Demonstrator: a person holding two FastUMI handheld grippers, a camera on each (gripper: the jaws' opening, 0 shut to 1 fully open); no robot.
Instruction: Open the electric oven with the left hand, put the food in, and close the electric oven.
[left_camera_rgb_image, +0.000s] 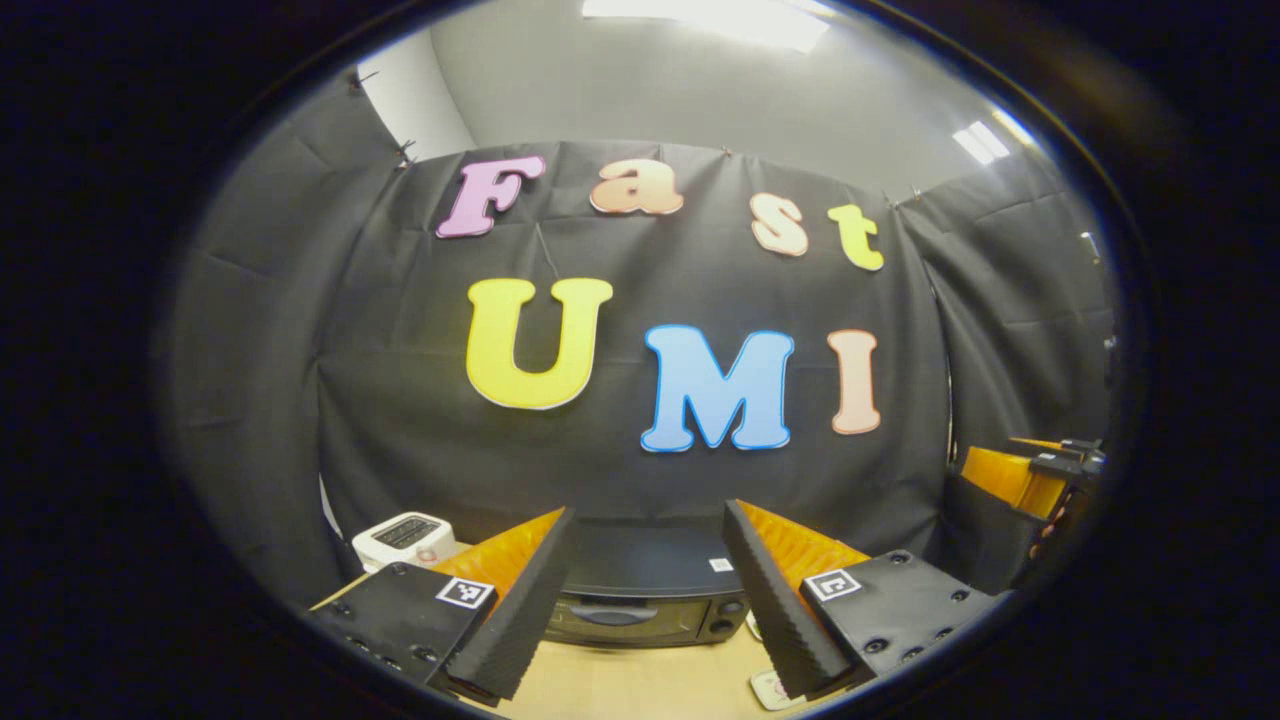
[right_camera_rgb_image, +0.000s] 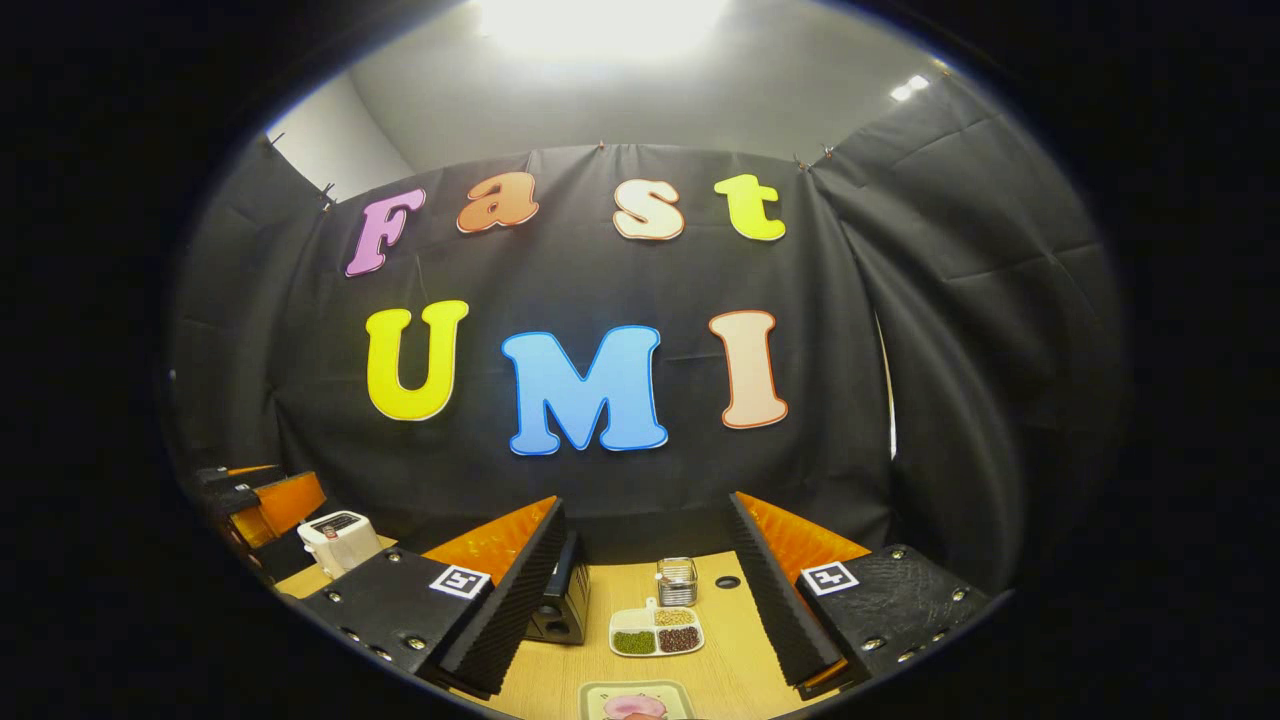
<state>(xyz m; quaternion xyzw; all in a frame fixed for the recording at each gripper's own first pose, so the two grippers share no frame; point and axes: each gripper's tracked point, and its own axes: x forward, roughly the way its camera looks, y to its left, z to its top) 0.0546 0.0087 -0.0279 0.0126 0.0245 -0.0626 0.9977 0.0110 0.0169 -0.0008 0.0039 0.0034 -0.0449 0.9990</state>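
Observation:
The black electric oven (left_camera_rgb_image: 645, 585) stands on the wooden table straight ahead of my left gripper (left_camera_rgb_image: 649, 530), its door shut and the handle (left_camera_rgb_image: 612, 613) facing me. That gripper is open, short of the oven and touching nothing. In the right gripper view the oven (right_camera_rgb_image: 562, 600) appears side-on, half hidden behind one finger. A plate of pink food (right_camera_rgb_image: 635, 704) lies low and centre on the table, below my right gripper (right_camera_rgb_image: 645, 525), which is open and holds nothing. Each gripper also shows at the other view's edge: right gripper (left_camera_rgb_image: 1035, 475), left gripper (right_camera_rgb_image: 262, 500).
A divided tray of beans (right_camera_rgb_image: 655, 632) and a small metal holder (right_camera_rgb_image: 677, 581) sit beyond the plate. A white appliance (left_camera_rgb_image: 405, 538) stands left of the oven. A white plate edge (left_camera_rgb_image: 768, 688) lies by the oven's right front. Black cloth walls close the booth.

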